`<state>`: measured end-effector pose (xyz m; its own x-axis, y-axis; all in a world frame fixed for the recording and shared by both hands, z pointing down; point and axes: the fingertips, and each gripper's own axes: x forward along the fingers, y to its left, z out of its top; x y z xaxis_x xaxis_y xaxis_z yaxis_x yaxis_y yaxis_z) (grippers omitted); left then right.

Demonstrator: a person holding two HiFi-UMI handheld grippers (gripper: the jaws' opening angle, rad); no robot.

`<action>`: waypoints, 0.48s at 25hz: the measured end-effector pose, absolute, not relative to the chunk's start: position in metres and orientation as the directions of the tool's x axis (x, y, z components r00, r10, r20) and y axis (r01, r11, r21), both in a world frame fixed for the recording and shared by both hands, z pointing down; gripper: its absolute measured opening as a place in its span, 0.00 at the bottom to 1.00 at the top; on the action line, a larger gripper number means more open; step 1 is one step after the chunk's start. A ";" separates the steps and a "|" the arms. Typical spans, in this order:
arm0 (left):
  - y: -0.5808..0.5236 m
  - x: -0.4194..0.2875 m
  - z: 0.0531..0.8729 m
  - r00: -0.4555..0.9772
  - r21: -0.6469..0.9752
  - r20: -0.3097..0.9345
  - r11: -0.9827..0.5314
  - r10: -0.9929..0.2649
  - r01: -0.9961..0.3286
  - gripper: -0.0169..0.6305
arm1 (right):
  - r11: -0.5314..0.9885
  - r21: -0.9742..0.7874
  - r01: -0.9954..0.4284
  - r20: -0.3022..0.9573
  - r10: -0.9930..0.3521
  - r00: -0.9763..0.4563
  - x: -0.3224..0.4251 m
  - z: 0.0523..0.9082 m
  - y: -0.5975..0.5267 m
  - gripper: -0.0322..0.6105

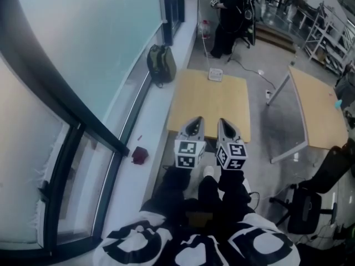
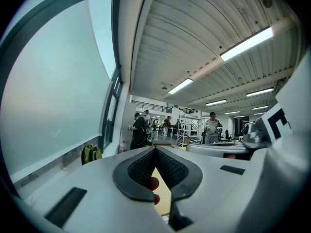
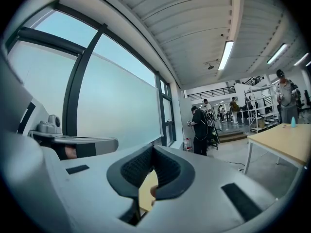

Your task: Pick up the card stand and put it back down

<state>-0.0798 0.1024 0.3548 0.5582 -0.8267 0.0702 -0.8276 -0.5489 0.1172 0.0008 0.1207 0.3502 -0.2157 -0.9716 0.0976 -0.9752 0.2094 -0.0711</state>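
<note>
Pale wooden tabletop (image 1: pixel 209 101) lies ahead of me beside the frosted window wall (image 1: pixel 83 49). The small white object at its far edge, which I take for the card stand (image 1: pixel 215 74), stands untouched, well apart from both grippers. I judge this the approach, with nothing picked up yet. Next I need to close in, open one set of jaws and line them up on the stand. Left gripper (image 1: pixel 196 121) and right gripper (image 1: pixel 223 122) sit side by side near my body, pointing level and forward, both closed on nothing.
</note>
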 end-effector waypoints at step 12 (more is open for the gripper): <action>-0.056 0.032 0.320 0.570 0.014 0.006 -0.570 -0.821 -0.821 0.04 | 0.218 -0.090 -0.972 -0.024 -0.976 -0.216 0.125 0.300 -0.042 0.07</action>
<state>0.0325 -0.0557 0.3200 0.5702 -0.8215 0.0056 -0.8214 -0.5701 0.0136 0.1247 -0.0415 0.3002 -0.2163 -0.9760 -0.0241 -0.9719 0.2176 -0.0902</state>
